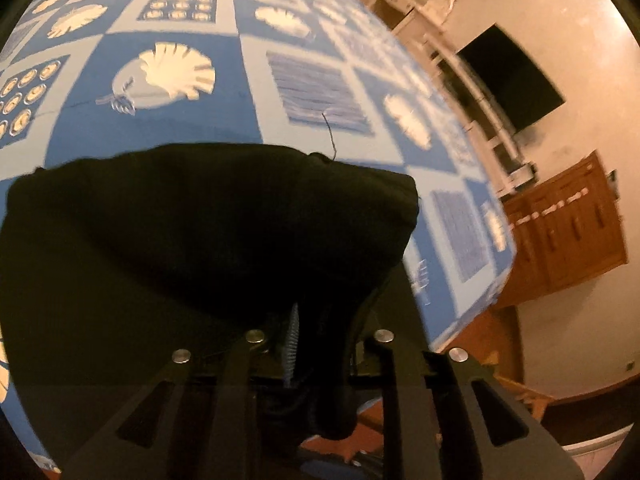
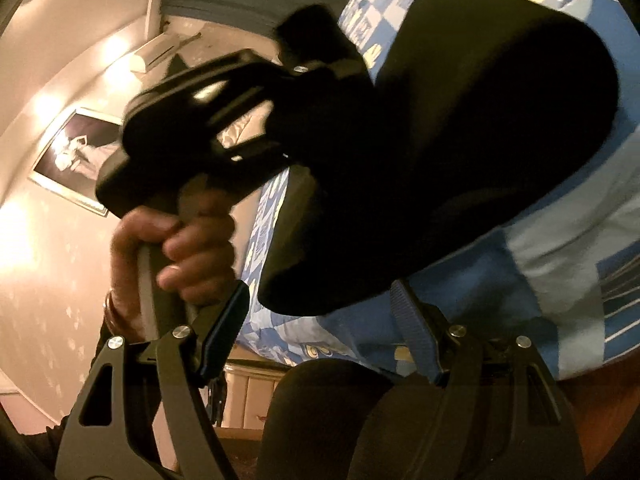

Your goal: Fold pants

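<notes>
In the left wrist view, the left gripper (image 1: 316, 360) is clenched on a bunched edge of the black fabric pants (image 1: 208, 232), which spread ahead over the blue shell-patterned bedspread (image 1: 192, 8). In the right wrist view, the right gripper (image 2: 320, 344) is spread wide and empty; the pants (image 2: 460, 140) lie just ahead, the left gripper (image 2: 320, 76) holding their far side.

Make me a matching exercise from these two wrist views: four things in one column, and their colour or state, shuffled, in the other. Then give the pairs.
Column one:
1. pants
2. bedspread
3. left gripper
4. right gripper

Column two:
A. blue, with white shell prints
B. jaws apart, nothing clamped between them
C. black, bunched on the bed
D. jaws closed on black cloth

Pairs: 1-C, 2-A, 3-D, 4-B
</notes>
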A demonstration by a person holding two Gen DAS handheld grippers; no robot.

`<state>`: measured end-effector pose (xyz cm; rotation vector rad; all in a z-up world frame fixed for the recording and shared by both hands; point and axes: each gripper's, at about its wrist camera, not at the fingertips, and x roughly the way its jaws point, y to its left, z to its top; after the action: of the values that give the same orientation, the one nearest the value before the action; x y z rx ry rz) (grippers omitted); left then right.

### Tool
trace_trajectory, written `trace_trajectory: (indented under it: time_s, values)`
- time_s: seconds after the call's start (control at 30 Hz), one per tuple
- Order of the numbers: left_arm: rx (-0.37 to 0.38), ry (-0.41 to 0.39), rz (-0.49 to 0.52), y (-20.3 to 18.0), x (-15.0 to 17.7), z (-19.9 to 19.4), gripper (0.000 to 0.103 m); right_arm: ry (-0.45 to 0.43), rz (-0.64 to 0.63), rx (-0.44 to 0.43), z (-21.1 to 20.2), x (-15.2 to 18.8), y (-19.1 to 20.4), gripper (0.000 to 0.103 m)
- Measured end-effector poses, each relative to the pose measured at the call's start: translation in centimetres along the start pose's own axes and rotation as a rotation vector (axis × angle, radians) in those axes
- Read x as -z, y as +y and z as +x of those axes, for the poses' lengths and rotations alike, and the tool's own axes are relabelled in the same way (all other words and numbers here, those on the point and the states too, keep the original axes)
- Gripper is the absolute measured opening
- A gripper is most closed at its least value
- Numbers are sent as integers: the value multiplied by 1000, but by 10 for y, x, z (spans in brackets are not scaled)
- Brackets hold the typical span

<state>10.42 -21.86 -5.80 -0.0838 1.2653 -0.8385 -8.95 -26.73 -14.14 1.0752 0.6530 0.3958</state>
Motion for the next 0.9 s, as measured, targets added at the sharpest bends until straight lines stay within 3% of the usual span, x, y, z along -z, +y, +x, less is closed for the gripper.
trace_trajectory:
  time_s: [0.13, 0.2, 0.3, 0.37, 0.43, 0.5, 0.57, 0.67, 0.8, 0.9]
  values:
    - [44, 8, -33, -2, 2, 10, 38, -17, 29, 8, -8, 0, -8, 73]
    - [119, 10, -41, -7, 2, 7, 48, -22, 43, 11, -11, -1, -11, 73]
    - [172, 11, -31, -17, 1, 0, 51, -35, 48, 28, -16, -1, -12, 73]
    - [194, -34, -2, -24, 5, -19, 51, -40, 29, 42, -20, -4, -8, 73]
    - [169, -94, 23, -25, 9, -38, 52, -53, -4, 65, -28, -9, -1, 73]
    - [111, -167, 38, -17, 18, -64, 72, -81, -61, 97, -41, -20, 11, 73]
    - [47, -241, 24, 1, 27, -86, 75, -119, -102, 120, -54, -34, 22, 80]
    - [-32, -299, -62, 46, 43, -109, 81, -178, -112, 139, -69, -64, 29, 87]
    - [-78, -320, -318, 126, 69, -122, 81, -118, -49, 170, -56, -106, 22, 90]
    - [-64, -341, -446, 163, 91, -126, 81, -56, -28, 209, -38, -126, 13, 90]
